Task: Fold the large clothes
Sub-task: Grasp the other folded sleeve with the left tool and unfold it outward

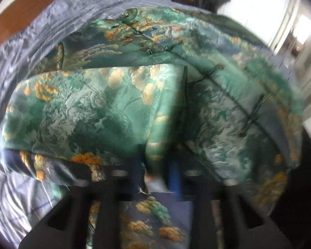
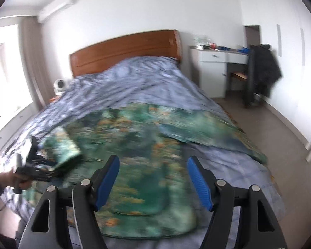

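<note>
A large green garment (image 2: 139, 145) with orange flower print lies spread over the bed; the left wrist view shows it close up (image 1: 217, 114). One sleeve (image 1: 93, 103) is folded across its body. My left gripper (image 1: 157, 178) is shut on a fold of this sleeve's cloth, its blue pads pressed close together. The right wrist view shows that left gripper (image 2: 37, 166) at the left edge of the bed, in a person's hand (image 2: 12, 178), with the sleeve (image 2: 66, 147) bunched at its tip. My right gripper (image 2: 153, 181) hovers open above the garment's near hem, nothing between its pads.
A blue-grey quilt (image 2: 134, 78) covers the bed below a wooden headboard (image 2: 124, 47). A white desk (image 2: 213, 62) and a chair with a dark coat (image 2: 261, 68) stand at the right wall. A small white fan (image 2: 60, 84) sits left of the bed by the window.
</note>
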